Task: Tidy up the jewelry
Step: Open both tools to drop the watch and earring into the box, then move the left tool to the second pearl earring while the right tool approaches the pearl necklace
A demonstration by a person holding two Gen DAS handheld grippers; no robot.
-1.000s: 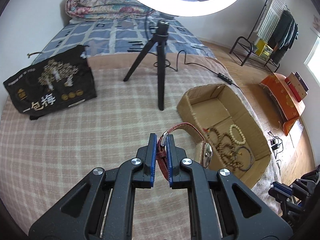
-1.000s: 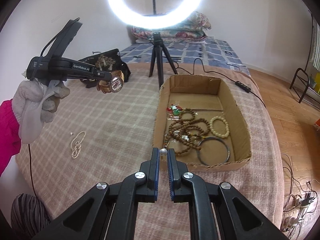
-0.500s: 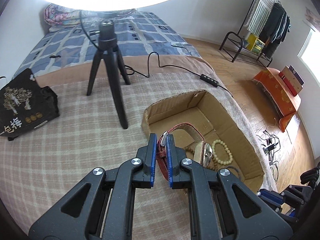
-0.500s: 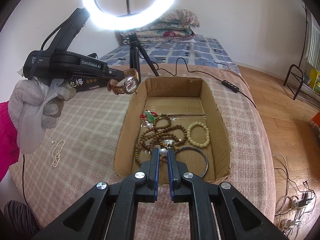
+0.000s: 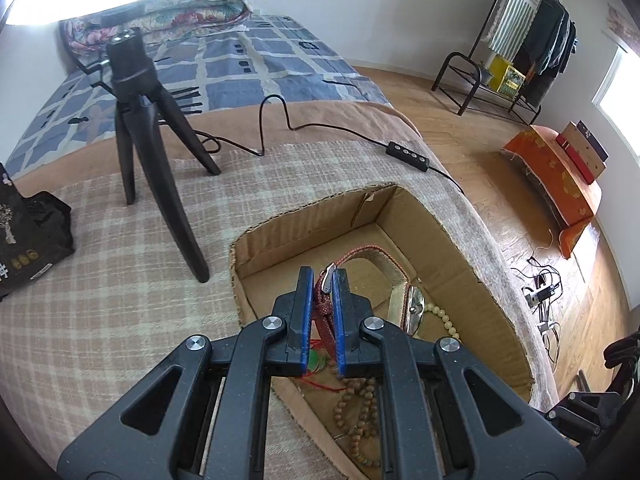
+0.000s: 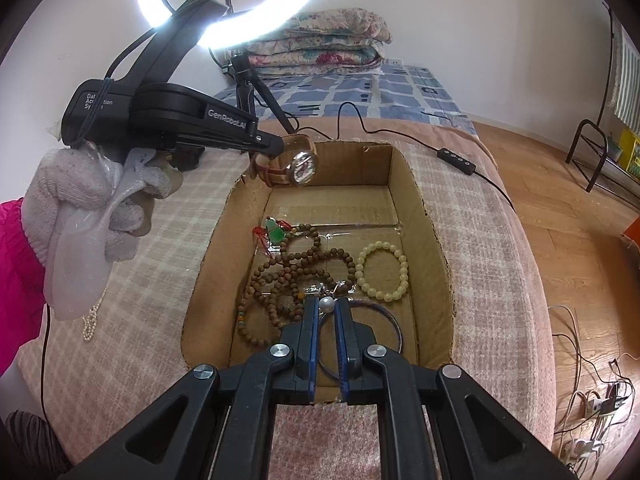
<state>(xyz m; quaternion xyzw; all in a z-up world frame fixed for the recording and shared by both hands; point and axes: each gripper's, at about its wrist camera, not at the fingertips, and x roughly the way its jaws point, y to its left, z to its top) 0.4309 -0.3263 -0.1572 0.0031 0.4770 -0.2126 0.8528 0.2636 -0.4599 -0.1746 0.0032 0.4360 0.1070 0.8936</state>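
My left gripper is shut on the red-brown strap of a wristwatch. The watch hangs over the far left corner of the open cardboard box. The right wrist view shows the same gripper and the watch above the box. My right gripper is shut on a small pearl piece over the near end of the box. Inside lie a wooden bead string, a cream bead bracelet, a green pendant on red cord and a thin dark bangle.
A pearl necklace lies on the checked blanket left of the box. A black ring-light tripod and a black bag stand further left; a cable with a controller runs behind the box. A gloved hand holds the left gripper.
The left gripper carried the watch rightwards and a little down, from above the blanket to over the box. The right gripper moved forward over the box's near end with the pearl piece.
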